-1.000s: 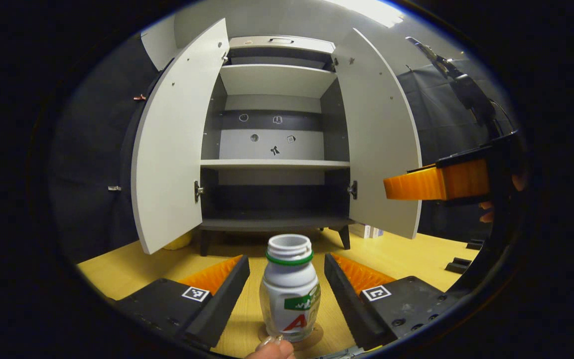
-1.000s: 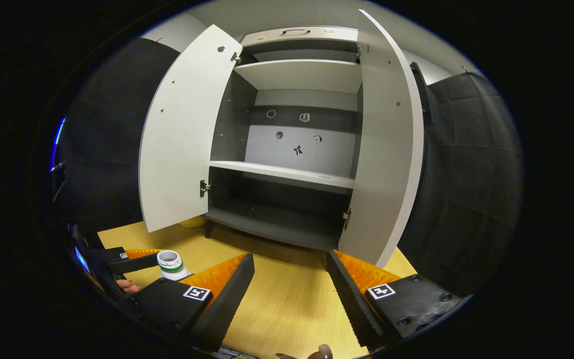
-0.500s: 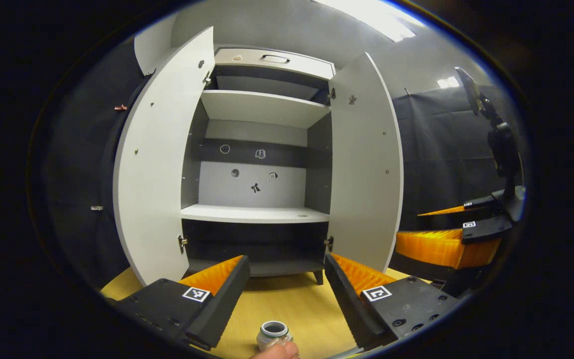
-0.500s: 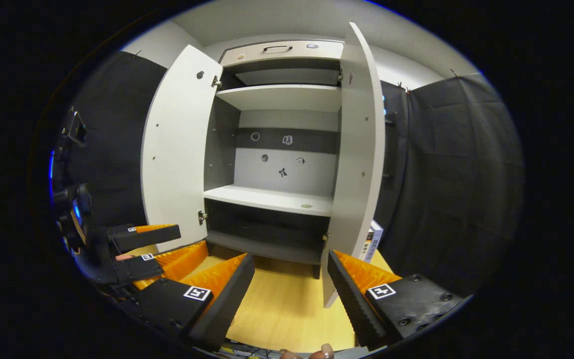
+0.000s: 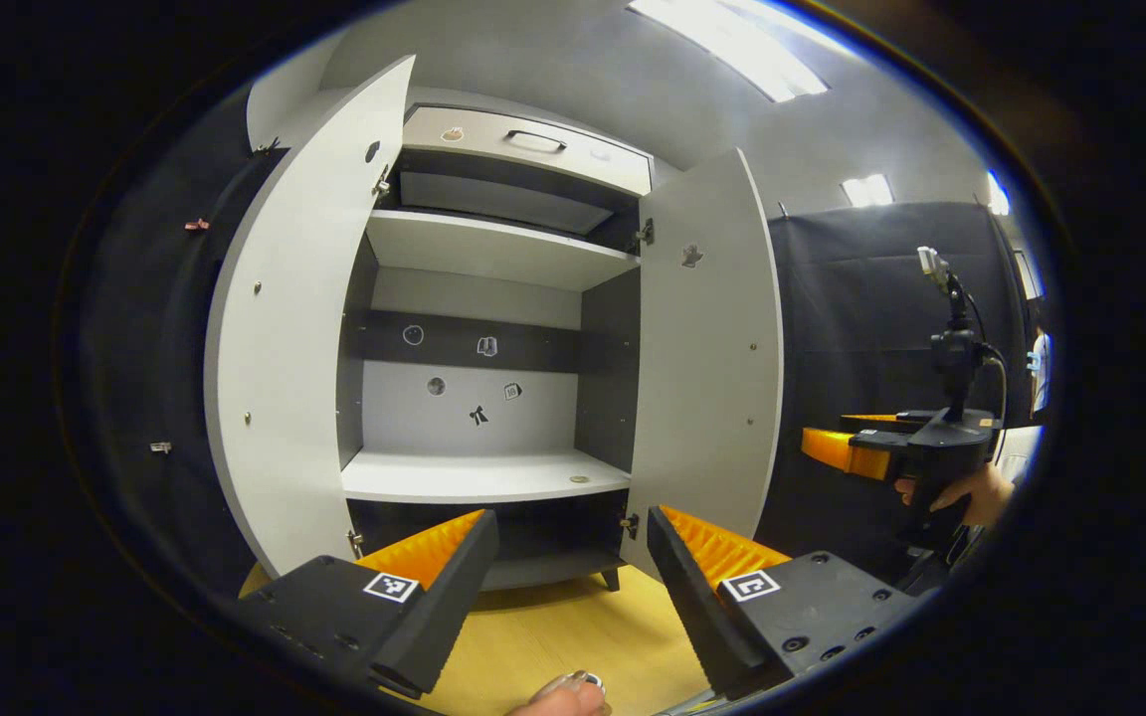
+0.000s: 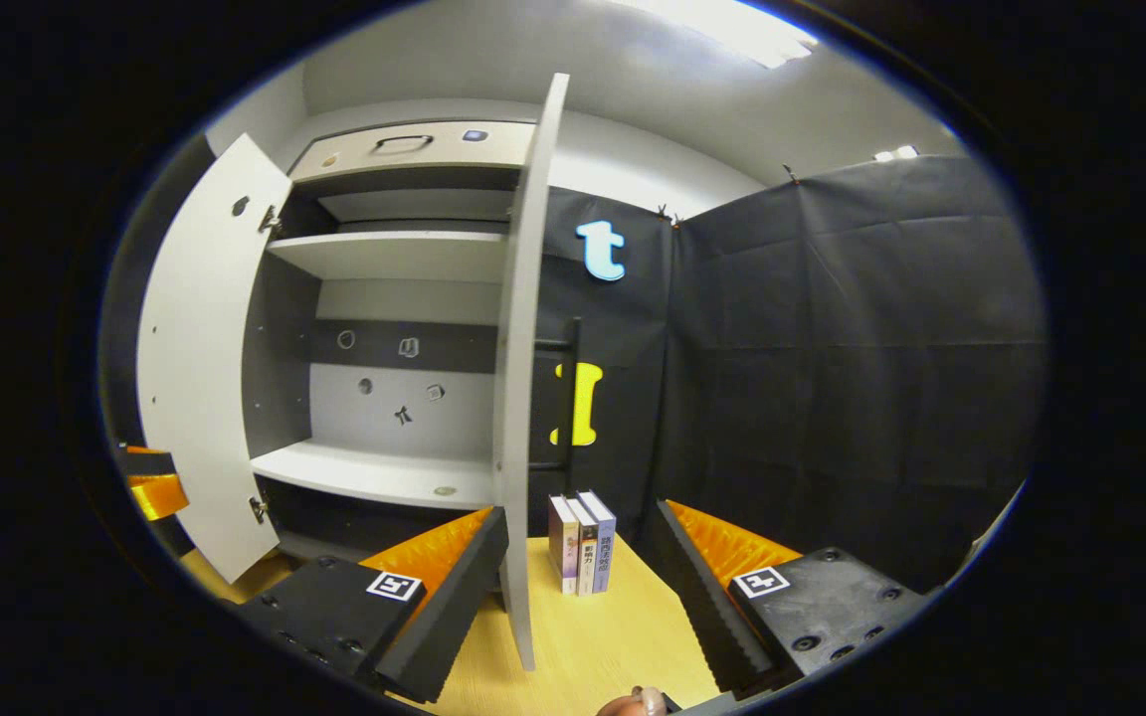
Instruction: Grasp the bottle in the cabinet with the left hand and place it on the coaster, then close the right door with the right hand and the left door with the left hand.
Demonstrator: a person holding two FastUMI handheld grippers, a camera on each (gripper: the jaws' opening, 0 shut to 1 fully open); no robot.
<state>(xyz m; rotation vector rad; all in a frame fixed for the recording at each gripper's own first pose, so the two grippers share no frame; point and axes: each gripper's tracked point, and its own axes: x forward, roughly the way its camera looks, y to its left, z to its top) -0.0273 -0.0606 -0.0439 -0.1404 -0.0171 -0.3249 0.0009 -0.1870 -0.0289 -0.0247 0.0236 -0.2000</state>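
Bottle (image 5: 583, 680) is barely peeking in at 6 o'clock in the left gripper view, just the rim of it down at the bottom edge behind a fingertip (image 5: 558, 701), sitting on the yellow wood counter (image 5: 573, 626); can't make out the coaster from here. The left gripper (image 5: 573, 577) has its fingers spread wide with nothing between them, pointing at the cabinet (image 5: 493, 398), whose shelves look bare. Left door (image 5: 294, 328) swings out around 9 o'clock, right door (image 5: 707, 358) stands open just right of centre. Out at 3 o'clock there's the right gripper (image 5: 857, 447) with a hand (image 5: 966, 492) wrapped around its handle, well off past the right door. In the right gripper view, the right gripper (image 6: 581, 577) is also wide open and holding nothing, and the right door (image 6: 523, 378) is edge-on just left of centre, its bottom edge right beside the left finger; can't tell if they touch. A few books (image 6: 583, 542) stand upright on the counter (image 6: 613, 636) between the fingers, farther back. Left door (image 6: 200, 368) sits at 9 o'clock.
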